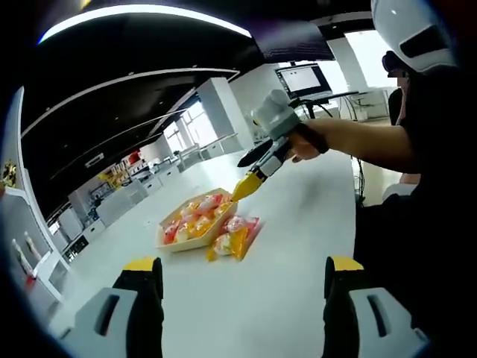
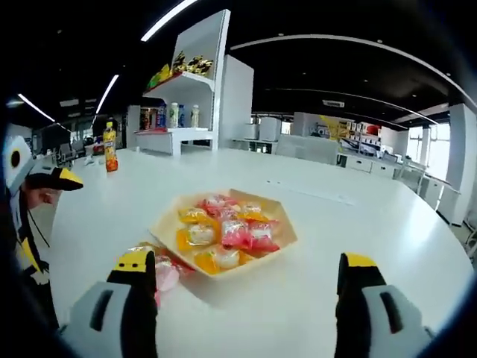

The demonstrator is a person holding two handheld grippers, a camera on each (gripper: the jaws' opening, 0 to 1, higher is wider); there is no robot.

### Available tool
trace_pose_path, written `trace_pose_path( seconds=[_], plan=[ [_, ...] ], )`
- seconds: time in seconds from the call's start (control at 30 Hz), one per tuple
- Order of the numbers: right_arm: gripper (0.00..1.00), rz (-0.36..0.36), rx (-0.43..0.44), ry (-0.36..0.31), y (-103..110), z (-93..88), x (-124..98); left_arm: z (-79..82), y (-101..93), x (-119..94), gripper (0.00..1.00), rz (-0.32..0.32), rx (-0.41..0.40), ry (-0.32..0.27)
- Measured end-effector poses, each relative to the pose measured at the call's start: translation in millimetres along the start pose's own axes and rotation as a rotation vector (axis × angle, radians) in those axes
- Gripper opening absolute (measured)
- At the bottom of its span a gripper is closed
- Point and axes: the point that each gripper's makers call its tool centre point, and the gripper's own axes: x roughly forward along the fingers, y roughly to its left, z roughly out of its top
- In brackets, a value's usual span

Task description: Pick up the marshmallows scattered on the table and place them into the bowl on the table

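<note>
The left gripper [image 1: 244, 277] had two grey plastic jaws, each with a slotted cut-out, black inner faces and a yellow cap at the tip. The right gripper [image 2: 248, 276] was built the same way: grey slotted bodies, black inner sides, yellow-capped tips. Seen beyond the left gripper's jaws, the right gripper showed a pale grey housing, a black mid-section and a yellow tapered end. The person [image 1: 417, 149] holding it wore dark clothing and a black wrist strap [image 1: 311, 138].
</note>
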Motion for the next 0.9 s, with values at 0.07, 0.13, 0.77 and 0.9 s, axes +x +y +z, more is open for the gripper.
trace_pose_path(
  seconds=[0.07,0.13,0.77,0.9],
  plan=[
    [0.97,0.007,-0.006,0.014,5.0,-4.1,-10.8,1.5,-1.8,-1.6,0.89,0.001,0.004,-0.003],
    [0.97,0.012,-0.019,0.018,9.5,-6.4,-21.4,3.4,-4.2,-3.7,0.89,0.002,0.006,-0.006],
    [0.97,-0.009,0.072,-0.011,-3.8,-23.3,-98.1,10.5,-23.0,-17.1,0.89,-0.003,0.005,-0.032],
    [0.97,0.029,0.104,0.014,-2.8,-32.4,-103.8,9.8,-22.1,-17.4,0.89,-0.001,0.010,-0.026]
  ],
)
